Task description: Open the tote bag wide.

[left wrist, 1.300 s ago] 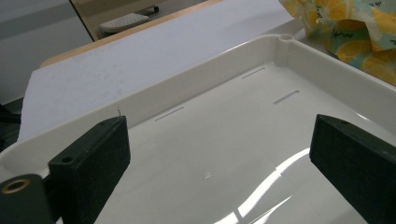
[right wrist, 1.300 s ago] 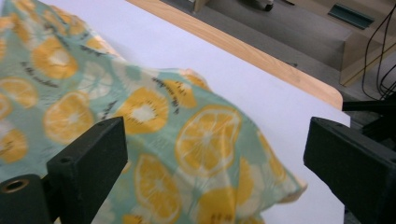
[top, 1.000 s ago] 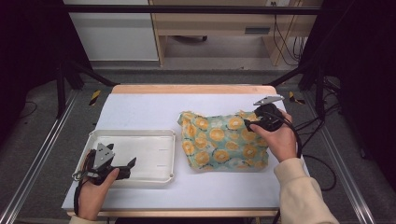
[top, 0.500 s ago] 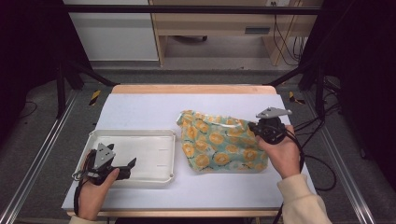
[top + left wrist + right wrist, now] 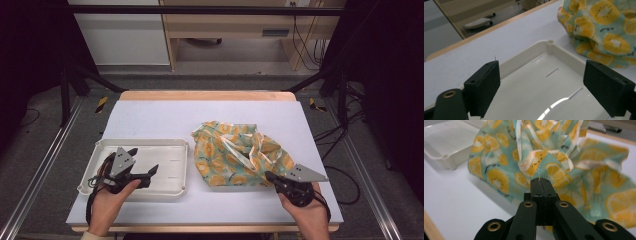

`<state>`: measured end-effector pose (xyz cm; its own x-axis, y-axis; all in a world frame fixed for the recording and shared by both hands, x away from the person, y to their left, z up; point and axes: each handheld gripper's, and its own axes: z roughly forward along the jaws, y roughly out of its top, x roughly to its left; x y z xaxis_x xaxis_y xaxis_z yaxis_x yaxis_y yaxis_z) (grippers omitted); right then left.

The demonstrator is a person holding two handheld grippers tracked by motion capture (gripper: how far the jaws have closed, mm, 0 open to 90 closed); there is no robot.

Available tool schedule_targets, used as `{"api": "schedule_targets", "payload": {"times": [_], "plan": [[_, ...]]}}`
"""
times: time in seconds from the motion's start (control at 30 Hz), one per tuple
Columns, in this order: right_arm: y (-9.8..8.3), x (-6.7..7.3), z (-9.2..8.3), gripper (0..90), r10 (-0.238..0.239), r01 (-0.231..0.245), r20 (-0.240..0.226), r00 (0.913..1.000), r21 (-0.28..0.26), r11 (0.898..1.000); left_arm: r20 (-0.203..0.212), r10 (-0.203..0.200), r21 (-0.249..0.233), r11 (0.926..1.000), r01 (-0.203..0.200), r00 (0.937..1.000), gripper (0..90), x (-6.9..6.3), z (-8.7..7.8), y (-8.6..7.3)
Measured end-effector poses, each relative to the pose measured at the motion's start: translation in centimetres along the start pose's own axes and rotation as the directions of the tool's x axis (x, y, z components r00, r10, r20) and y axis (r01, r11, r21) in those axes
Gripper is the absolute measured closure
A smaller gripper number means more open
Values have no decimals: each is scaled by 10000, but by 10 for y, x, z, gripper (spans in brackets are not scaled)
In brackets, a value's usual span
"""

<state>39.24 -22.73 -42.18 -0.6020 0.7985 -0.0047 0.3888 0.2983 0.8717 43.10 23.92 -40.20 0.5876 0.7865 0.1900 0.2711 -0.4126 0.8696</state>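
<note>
The teal cloth printed with yellow citrus slices and edged in white (image 5: 235,155) lies crumpled at the centre-right of the white-topped desk (image 5: 150,117), and the right gripper (image 5: 270,176), at its five o'clock corner, has its jaws pressed together on what looks like a thin fold of the hem. With so little fabric caught, a pull could slip the edge free, or drag the whole heap against the shallow white plastic tray (image 5: 165,188) at nine o'clock. The left gripper (image 5: 144,162) hovers over that tray with jaws wide apart and holding nothing, so it gives no support
</note>
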Motion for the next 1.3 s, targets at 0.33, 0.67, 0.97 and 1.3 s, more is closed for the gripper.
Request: {"api": "schedule_targets", "payload": {"times": [0.33, 0.67, 0.97, 1.3], "plan": [[-34, -2, -5, 900, -295, 310, -131, 9995, 1334, 9906, 1432, 1033, 91, 9944, -1057, 9843, 123, -32, 46, 59], [-43, -5, -3, 900, -236, 235, -14, 9997, 1657, 9859, 2284, 1688, -415, 9856, -1636, 9588, 108, -62, 79, 119], [-45, -3, 0, 900, -349, 350, -36, 9994, 1838, 9823, 2807, 1447, 111, 9880, -1540, 9488, 132, -76, 115, 137], [-46, -4, -2, 900, -301, 287, 52, 9995, 1727, 9846, 3622, 1656, 924, 9729, -2122, 9172, 645, -89, 101, 109]]}}
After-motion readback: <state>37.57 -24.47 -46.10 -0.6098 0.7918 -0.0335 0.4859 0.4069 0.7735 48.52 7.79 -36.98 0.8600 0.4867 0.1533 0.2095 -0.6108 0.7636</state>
